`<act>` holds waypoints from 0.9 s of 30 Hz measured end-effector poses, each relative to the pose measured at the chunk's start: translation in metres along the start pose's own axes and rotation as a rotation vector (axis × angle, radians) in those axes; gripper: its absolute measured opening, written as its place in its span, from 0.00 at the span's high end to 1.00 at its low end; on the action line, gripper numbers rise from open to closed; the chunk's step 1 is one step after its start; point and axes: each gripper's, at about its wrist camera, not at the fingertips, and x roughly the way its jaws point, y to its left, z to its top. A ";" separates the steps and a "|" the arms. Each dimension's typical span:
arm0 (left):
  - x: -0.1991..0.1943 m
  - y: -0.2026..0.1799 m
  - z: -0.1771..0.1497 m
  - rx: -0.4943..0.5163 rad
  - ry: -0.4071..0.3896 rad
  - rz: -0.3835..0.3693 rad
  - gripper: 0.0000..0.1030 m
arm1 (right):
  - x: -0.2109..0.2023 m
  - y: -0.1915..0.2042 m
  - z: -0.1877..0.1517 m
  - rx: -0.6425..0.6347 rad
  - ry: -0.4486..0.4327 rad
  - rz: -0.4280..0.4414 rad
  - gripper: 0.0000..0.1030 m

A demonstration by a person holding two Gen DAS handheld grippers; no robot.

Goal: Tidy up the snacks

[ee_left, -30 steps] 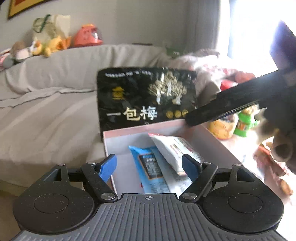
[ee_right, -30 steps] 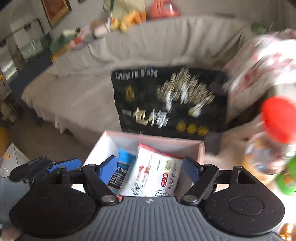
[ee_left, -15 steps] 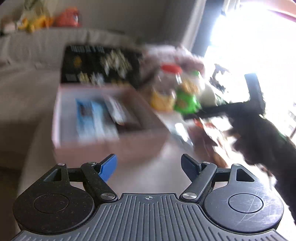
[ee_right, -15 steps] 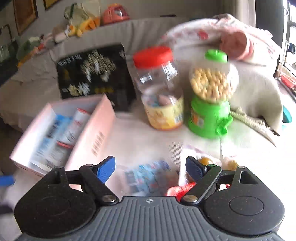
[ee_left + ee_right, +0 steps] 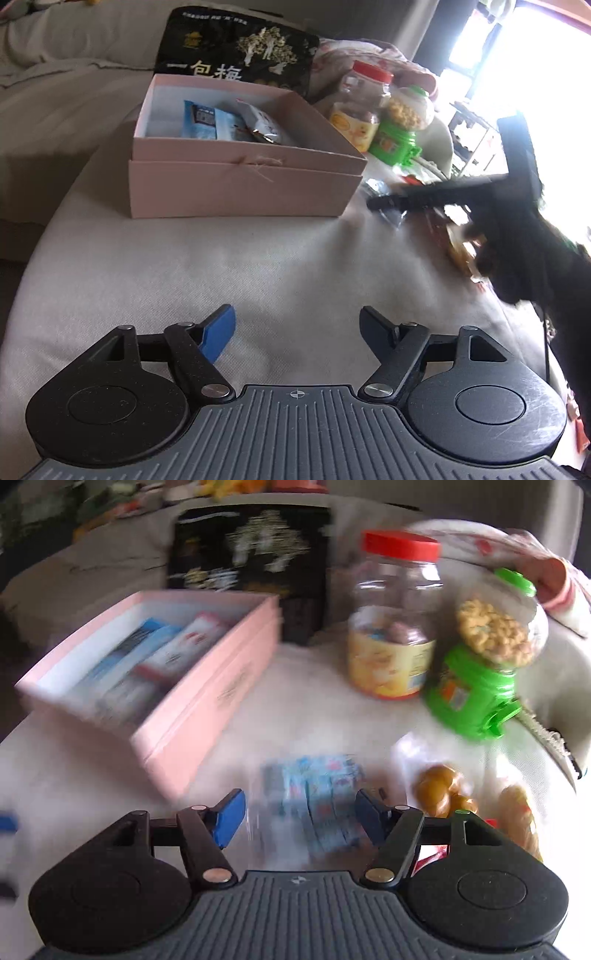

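Pale woven cloth (image 5: 258, 266) covers the surface under both tongs. Ahead of the left gripper (image 5: 297, 328), well apart from it, sits one pink box (image 5: 240, 184), open, with two snack packets (image 5: 229, 123) inside, one blue and one white. The left gripper tilts down over bare cloth, its jaws closing a little but wide apart, with nothing between them. Beyond the box stands one black bag (image 5: 236, 51). To the right of the box stand one red-lidded jar (image 5: 395, 620) and one green dispenser (image 5: 480, 672). The right gripper (image 5: 299, 814) points down at a blurred blue packet (image 5: 317, 805) that lies between its closing jaws; whether the pads touch it cannot be told. Just right of that gripper lie two brown wrapped pastries (image 5: 443, 790).
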 end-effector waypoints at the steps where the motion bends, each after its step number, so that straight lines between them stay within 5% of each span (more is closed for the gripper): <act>1: 0.000 0.000 0.000 0.004 -0.003 -0.003 0.23 | -0.006 0.008 -0.007 -0.022 -0.010 0.012 0.35; 9: 0.000 -0.005 -0.003 0.036 -0.004 -0.021 0.24 | -0.043 0.060 -0.053 -0.095 0.018 0.273 0.39; 14: 0.001 -0.009 -0.004 0.050 0.001 -0.024 0.24 | -0.060 0.069 -0.061 -0.111 -0.040 0.222 0.38; 17: 0.002 -0.012 -0.004 0.052 0.001 -0.004 0.24 | -0.051 0.048 -0.048 -0.004 -0.077 0.068 0.22; 19: 0.002 -0.014 -0.004 0.059 -0.002 0.016 0.24 | -0.039 0.036 -0.037 0.068 -0.093 -0.031 0.20; 27: 0.001 -0.018 -0.005 0.078 0.001 0.039 0.24 | 0.006 0.021 -0.017 0.224 -0.051 -0.029 0.18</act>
